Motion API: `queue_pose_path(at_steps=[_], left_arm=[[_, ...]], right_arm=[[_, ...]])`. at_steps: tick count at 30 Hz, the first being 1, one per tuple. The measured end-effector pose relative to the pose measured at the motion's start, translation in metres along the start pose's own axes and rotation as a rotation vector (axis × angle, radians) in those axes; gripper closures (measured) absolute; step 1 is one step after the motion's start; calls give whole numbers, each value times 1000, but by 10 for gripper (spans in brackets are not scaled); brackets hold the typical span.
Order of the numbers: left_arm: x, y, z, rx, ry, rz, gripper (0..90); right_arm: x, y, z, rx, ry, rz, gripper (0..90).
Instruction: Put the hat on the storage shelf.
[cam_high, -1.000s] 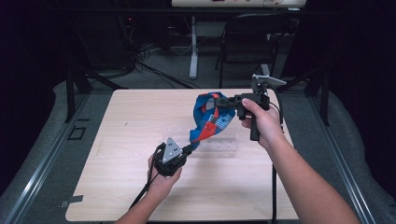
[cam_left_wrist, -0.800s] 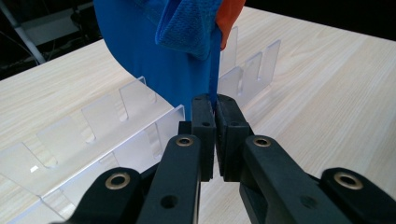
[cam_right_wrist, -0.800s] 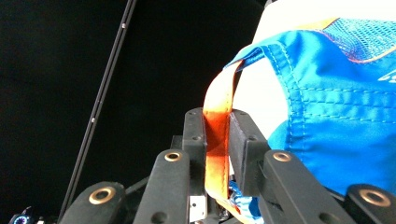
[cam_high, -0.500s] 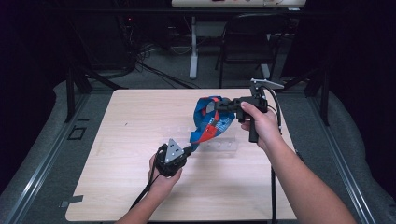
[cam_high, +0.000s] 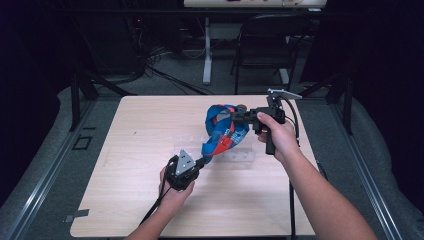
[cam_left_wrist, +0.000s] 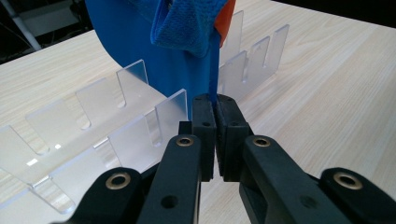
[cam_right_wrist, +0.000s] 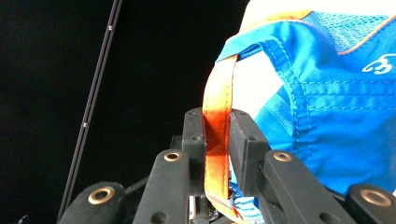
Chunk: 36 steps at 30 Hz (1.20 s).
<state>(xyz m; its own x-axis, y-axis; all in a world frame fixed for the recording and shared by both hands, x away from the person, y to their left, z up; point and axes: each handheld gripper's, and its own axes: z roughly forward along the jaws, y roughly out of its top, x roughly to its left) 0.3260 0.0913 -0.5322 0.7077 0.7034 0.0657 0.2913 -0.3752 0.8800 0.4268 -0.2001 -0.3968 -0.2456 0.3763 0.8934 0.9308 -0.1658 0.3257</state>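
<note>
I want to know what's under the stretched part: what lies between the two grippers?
In the high view, the blue bag spans from left gripper to right gripper, above a clear rack.

Pale wooden table sitting centre frame on grey floor; black chair standing upper centre; dark surroundings.

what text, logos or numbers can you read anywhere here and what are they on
No readable word or number in any view.
White embroidered mark, upper right of the right gripper view, on the blue fabric bag with orange straps: a curly logo cut off by the frame edge, not legible as letters.
White marks on the same bag in the high view: too small and blurred to read.
Clear acrylic slotted rack, pale wooden table, left gripper, right gripper: no text.
</note>
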Motion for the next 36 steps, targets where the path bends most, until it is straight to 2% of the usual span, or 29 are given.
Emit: queue_pose_path(at_steps=[6,9,19,26,36], left_arm=[[1,0,0,0,2,-5,878],[2,0,-1,1,-1,-7,876],[2,0,0,-5,0,-17,871],[3,0,-2,-1,6,-15,843],[5,-1,-4,2,10,-17,810]], right_arm=[[-2,0,-1,-15,-5,8,735],[-1,0,-2,-21,-26,-1,727],[-1,1,-9,-48,-49,-13,695],[-1,0,-14,-58,-71,-37,662],[-1,-1,-20,-76,-80,-59,639]])
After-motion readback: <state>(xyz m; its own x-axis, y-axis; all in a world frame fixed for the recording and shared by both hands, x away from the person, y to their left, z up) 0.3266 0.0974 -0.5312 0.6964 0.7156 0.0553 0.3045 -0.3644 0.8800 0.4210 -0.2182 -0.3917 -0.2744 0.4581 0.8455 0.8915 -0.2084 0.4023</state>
